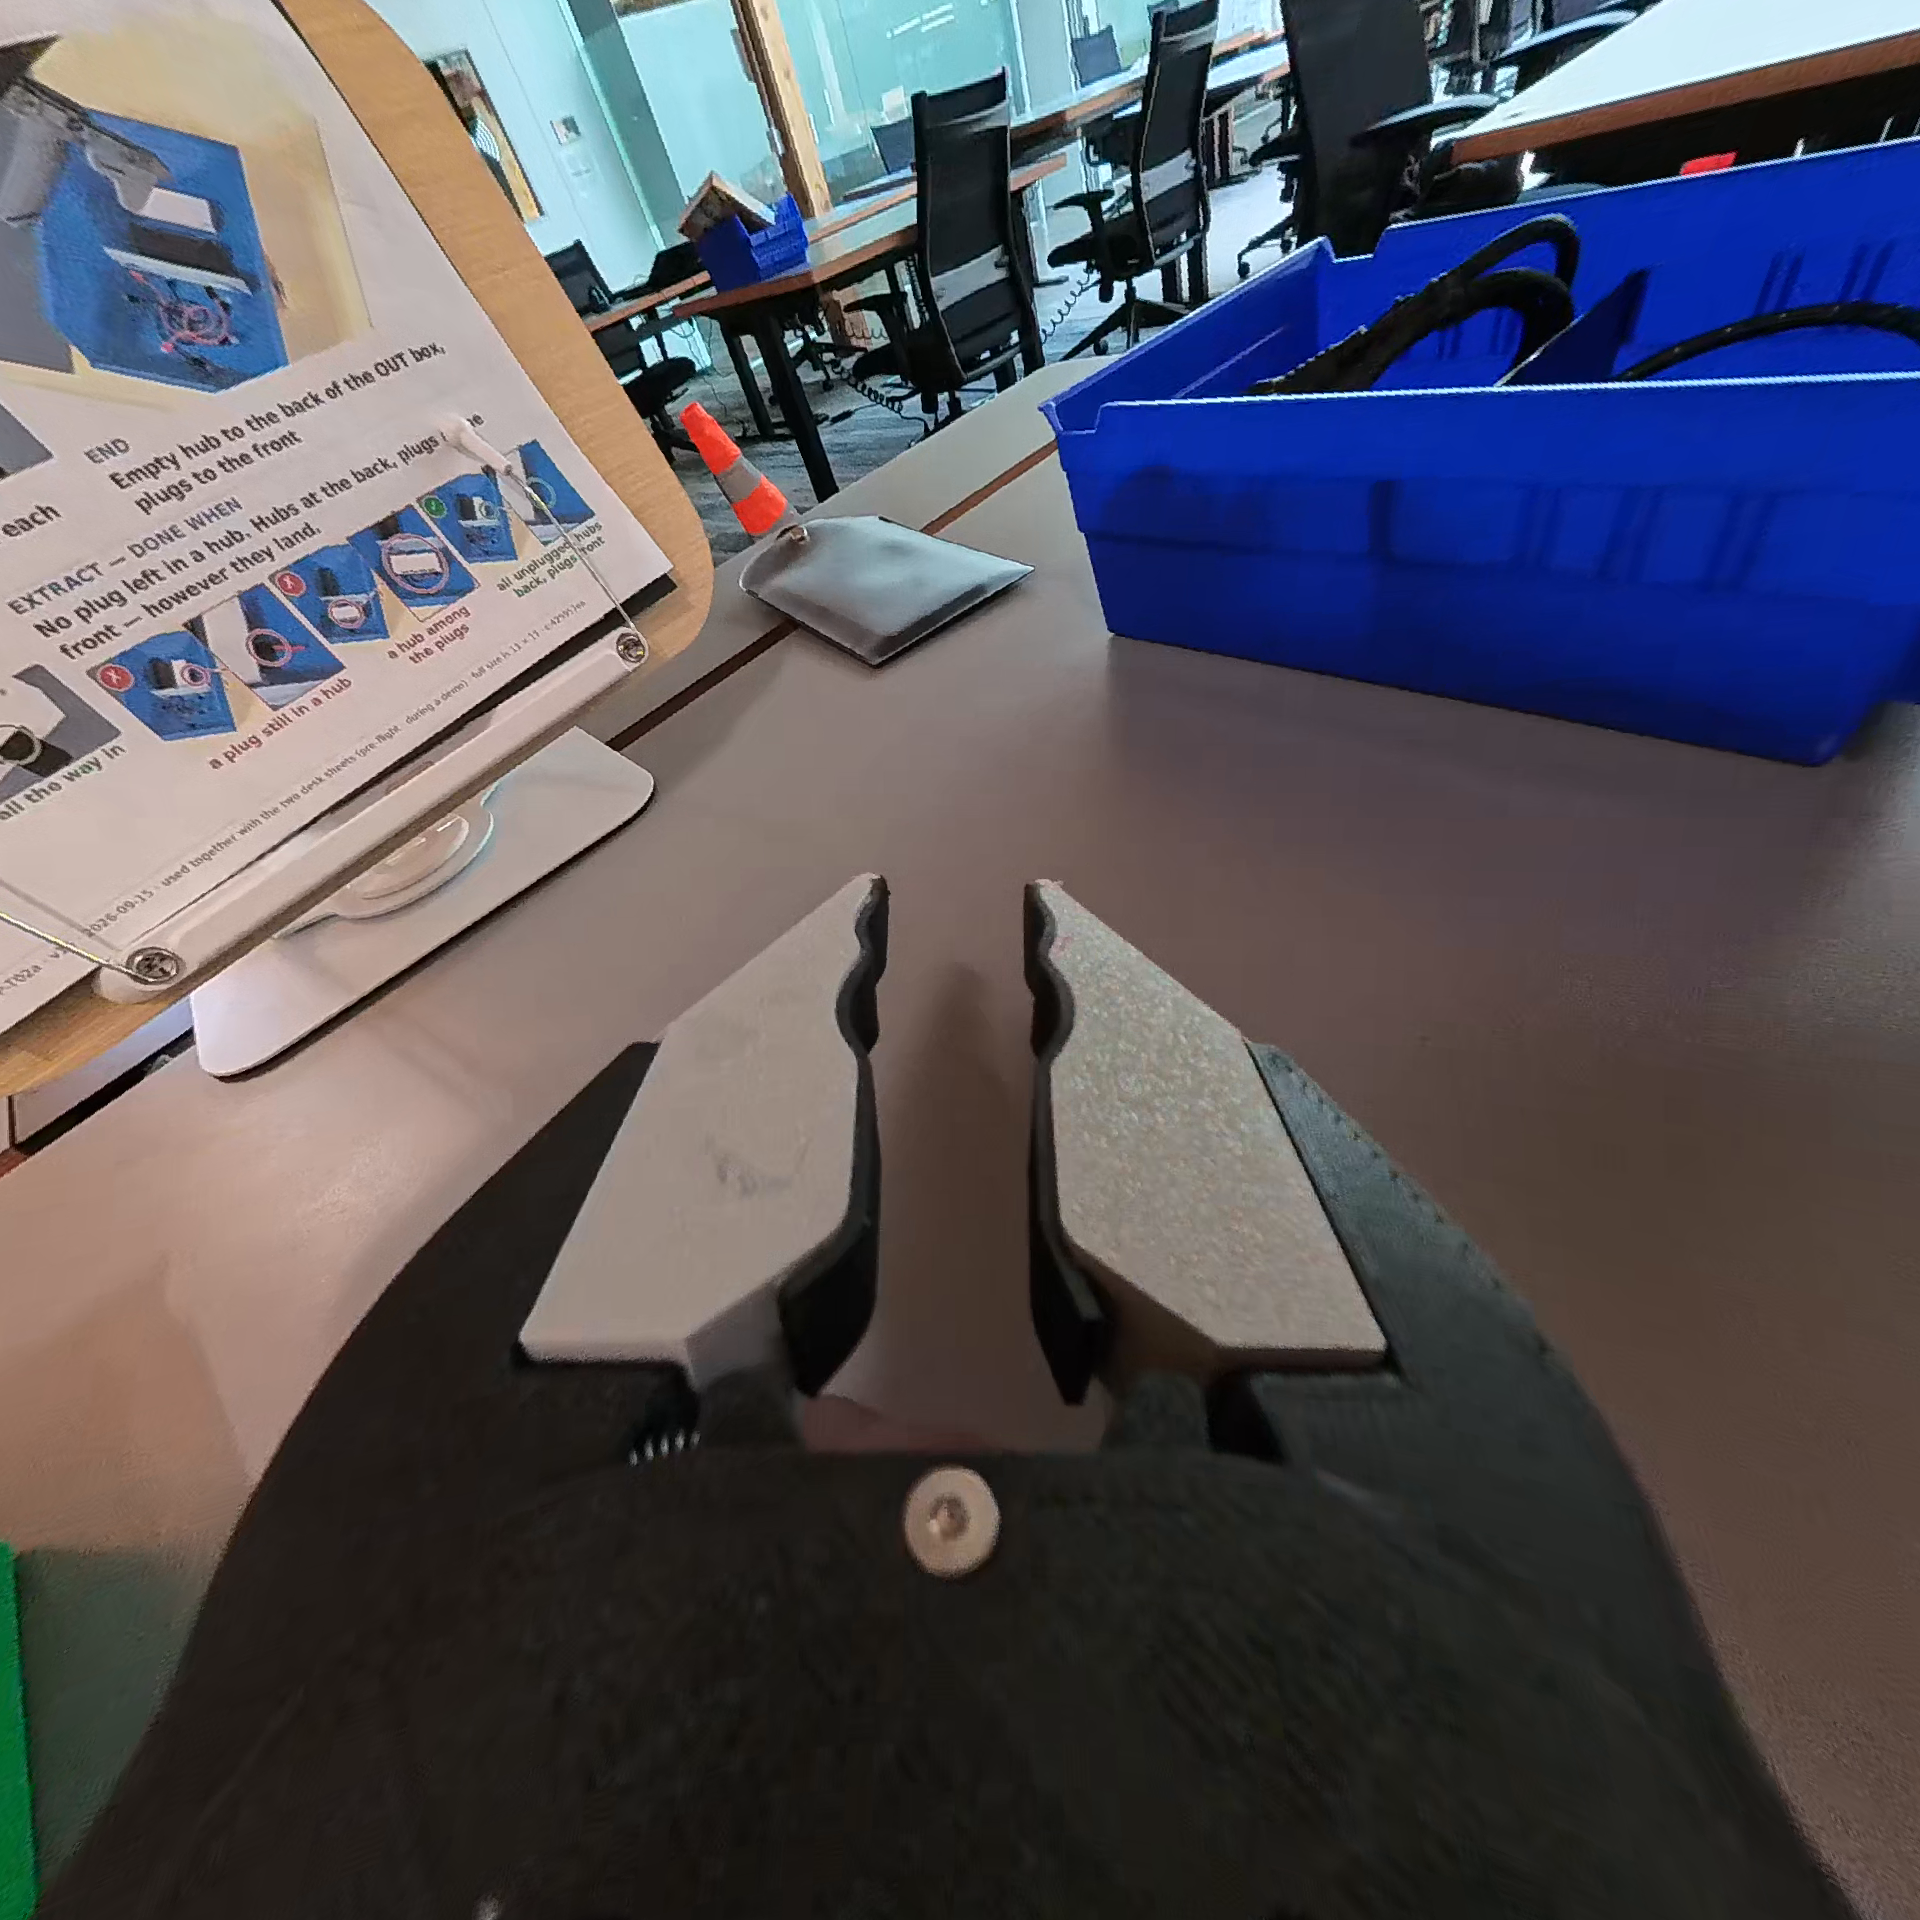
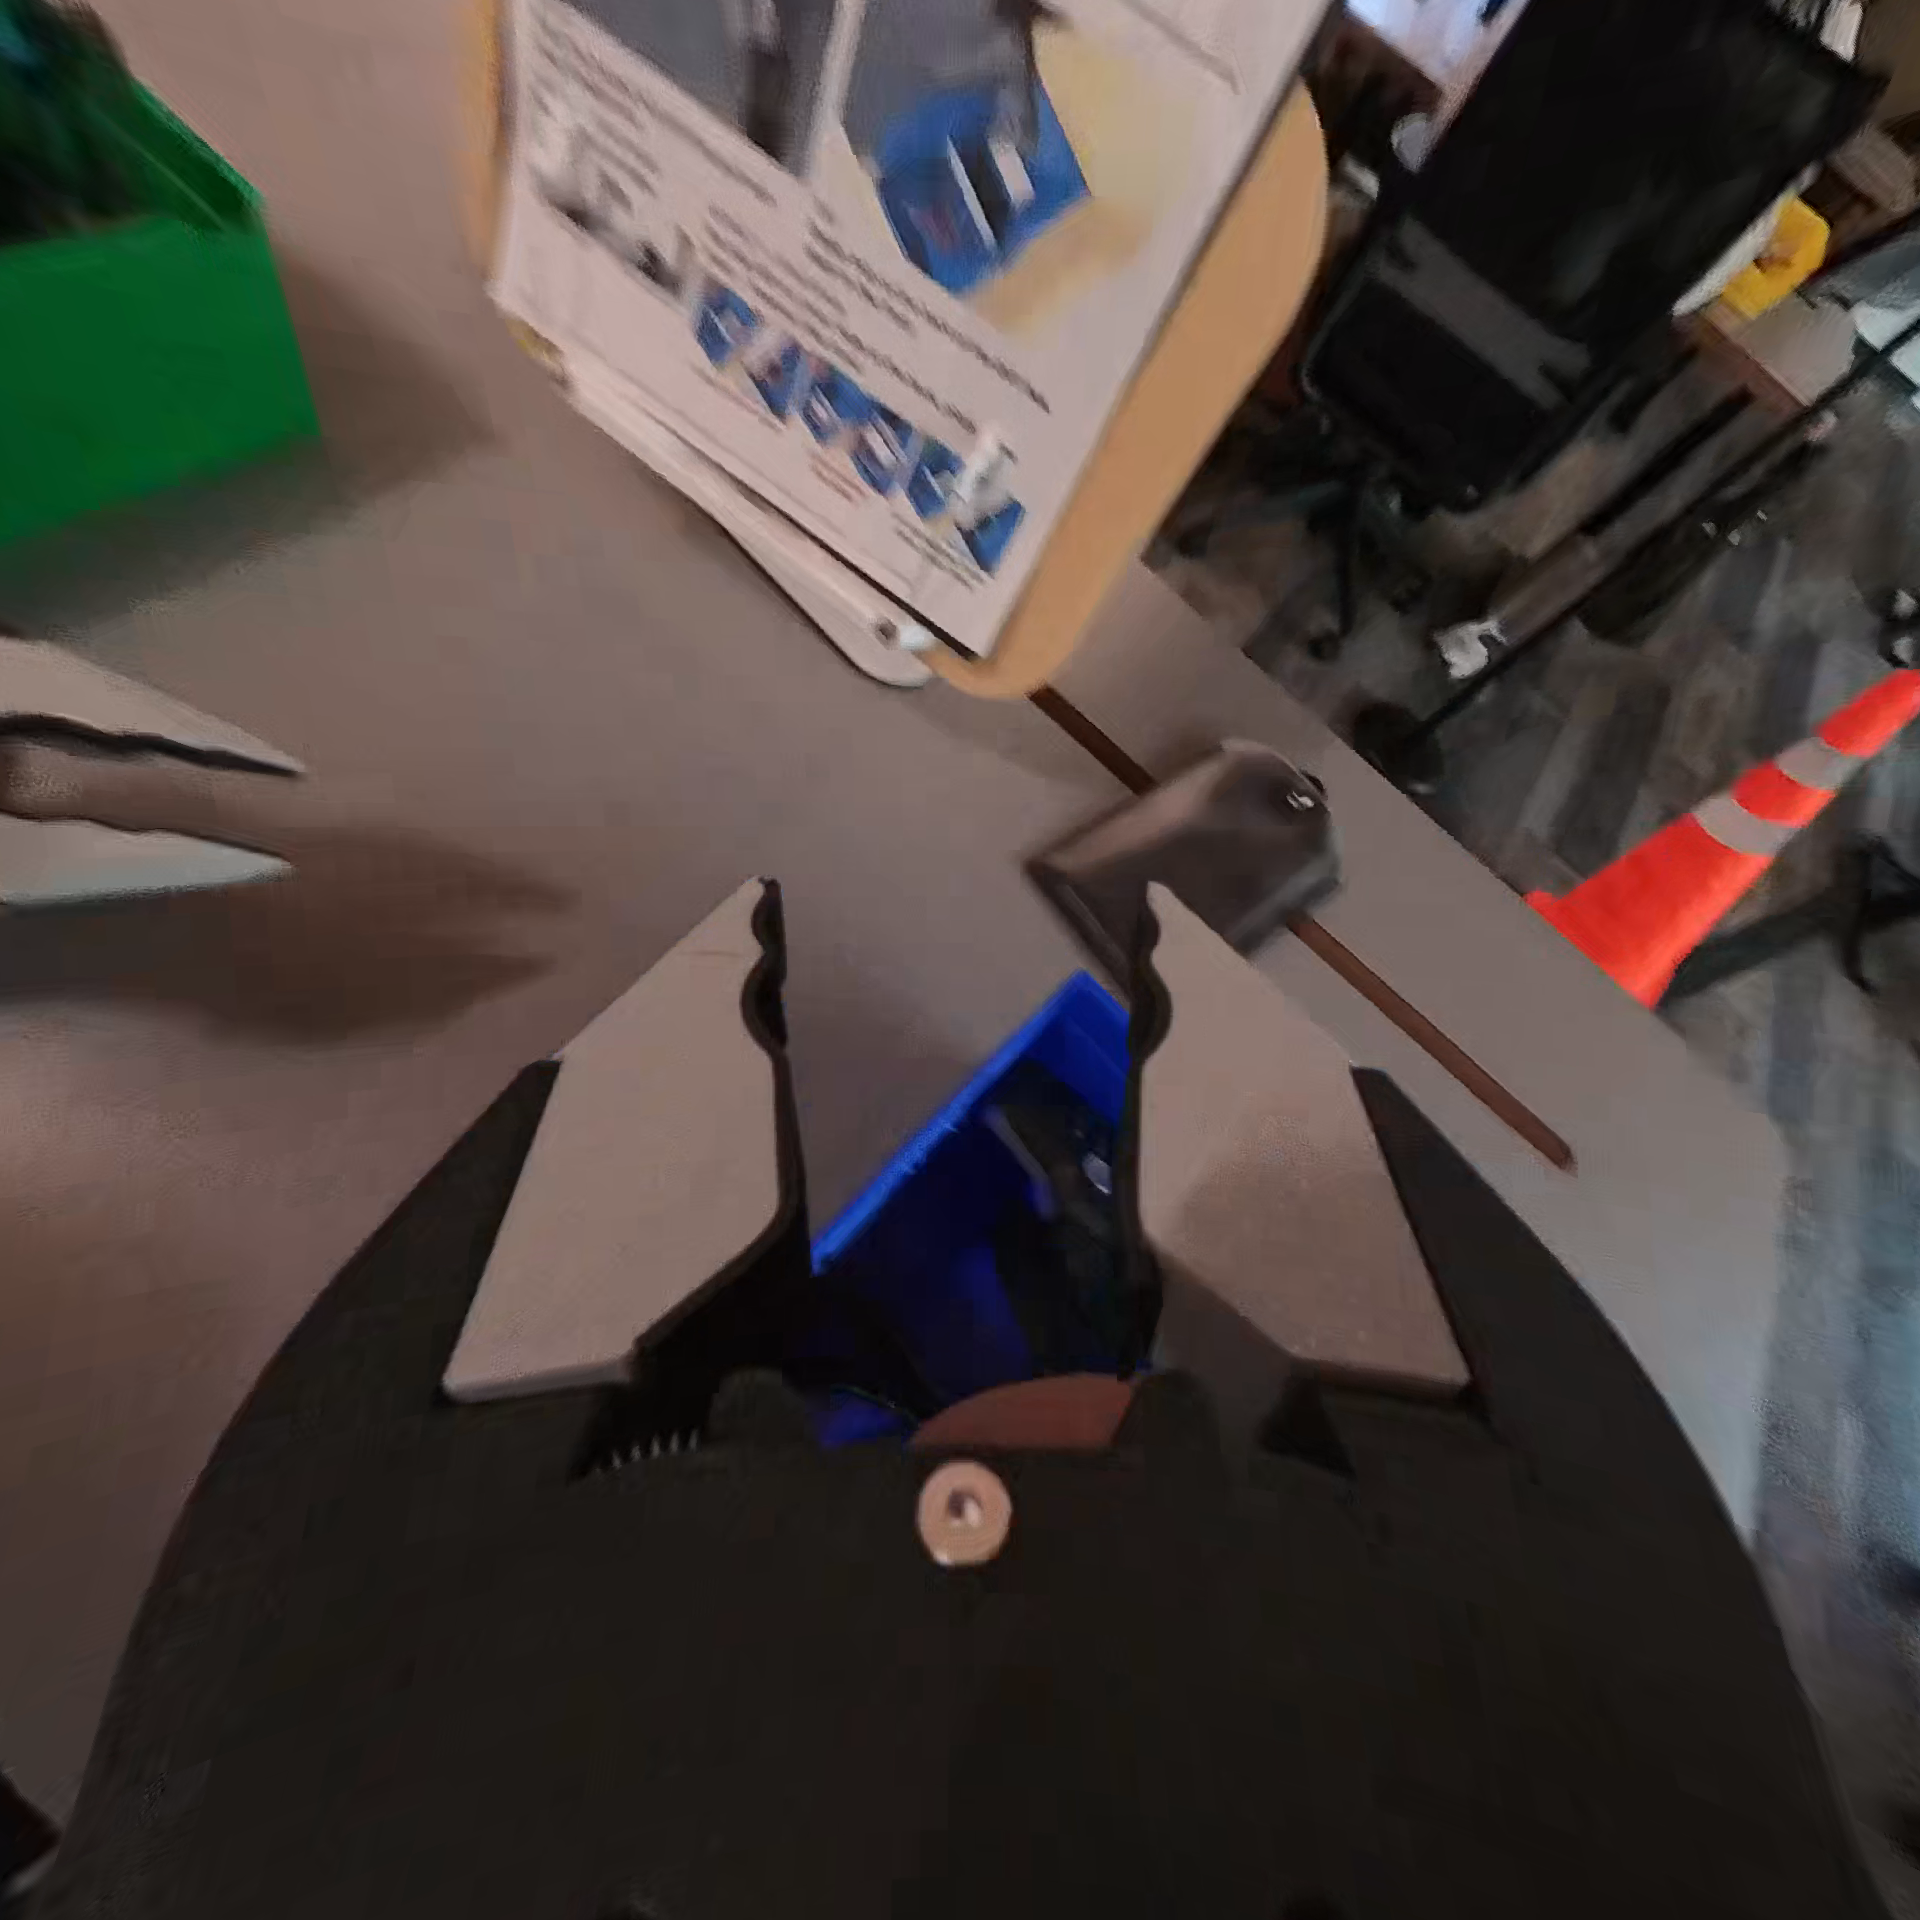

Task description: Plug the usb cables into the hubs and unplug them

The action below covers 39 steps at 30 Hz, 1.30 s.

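My left gripper (image 1: 956, 894) is open and empty, low over the grey table (image 1: 1351, 987). A blue plastic bin (image 1: 1507, 561) stands ahead to its right, with black cables (image 1: 1455, 312) in its compartments. My right gripper (image 2: 958, 888) is open and empty, and the view is blurred. It hovers above a corner of the blue bin (image 2: 977, 1132), which shows between its fingers with dark items inside. The left gripper (image 2: 156, 810) also shows at the left edge of the right wrist view, over the table.
A printed instruction sheet on a wooden board with a white stand (image 1: 260, 468) stands at the left; it also shows in the right wrist view (image 2: 831, 312). A grey pouch (image 1: 883, 592) lies by the table seam. A green bin (image 2: 135, 384), an orange cone (image 2: 1714, 831) and office chairs (image 1: 966, 260) are around. Tip to tip, the grippers are about 25 centimeters apart.
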Available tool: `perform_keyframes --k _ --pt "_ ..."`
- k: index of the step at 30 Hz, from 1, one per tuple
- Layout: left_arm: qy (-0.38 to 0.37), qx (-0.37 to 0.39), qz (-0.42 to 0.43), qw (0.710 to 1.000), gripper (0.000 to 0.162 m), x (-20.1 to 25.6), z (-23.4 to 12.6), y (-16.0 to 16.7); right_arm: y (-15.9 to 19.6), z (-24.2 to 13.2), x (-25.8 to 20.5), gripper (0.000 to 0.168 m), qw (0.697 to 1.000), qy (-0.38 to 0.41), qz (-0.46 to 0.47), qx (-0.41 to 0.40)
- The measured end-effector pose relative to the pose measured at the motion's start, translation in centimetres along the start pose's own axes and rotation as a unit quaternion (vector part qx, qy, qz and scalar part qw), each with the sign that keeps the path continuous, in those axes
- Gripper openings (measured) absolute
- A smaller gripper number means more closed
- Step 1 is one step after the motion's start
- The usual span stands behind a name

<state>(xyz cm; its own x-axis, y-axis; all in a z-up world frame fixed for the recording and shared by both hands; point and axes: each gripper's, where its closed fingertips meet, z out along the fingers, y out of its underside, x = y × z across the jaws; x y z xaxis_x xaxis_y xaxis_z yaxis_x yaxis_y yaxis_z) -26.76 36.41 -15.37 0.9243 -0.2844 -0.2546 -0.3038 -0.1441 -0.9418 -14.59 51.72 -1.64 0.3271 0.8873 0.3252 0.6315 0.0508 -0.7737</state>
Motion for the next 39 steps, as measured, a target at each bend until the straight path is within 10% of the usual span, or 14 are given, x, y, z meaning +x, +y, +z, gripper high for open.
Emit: perform_keyframes --k 5,8,17,39 --pt "-0.006 0.008 0.005 1.000 0.025 -0.2 -0.2 -0.3 -4.0 -0.7 -11.7 0.052 0.959 -0.150 0.139 0.198" --pt "-0.014 0.007 0.007 1.000 0.025 -0.4 -0.2 0.2 -1.9 4.1 -16.5 0.060 0.959 -0.154 0.149 0.186" --pt "-0.027 -0.013 -0.006 1.000 0.025 -0.9 -0.5 1.8 2.9 13.1 -18.2 0.064 0.981 -0.049 0.130 0.138" --pt "-0.016 -0.006 -0.016 1.000 0.032 -0.3 -0.9 0.3 5.5 14.8 -19.7 0.064 0.984 -0.091 0.131 0.075"
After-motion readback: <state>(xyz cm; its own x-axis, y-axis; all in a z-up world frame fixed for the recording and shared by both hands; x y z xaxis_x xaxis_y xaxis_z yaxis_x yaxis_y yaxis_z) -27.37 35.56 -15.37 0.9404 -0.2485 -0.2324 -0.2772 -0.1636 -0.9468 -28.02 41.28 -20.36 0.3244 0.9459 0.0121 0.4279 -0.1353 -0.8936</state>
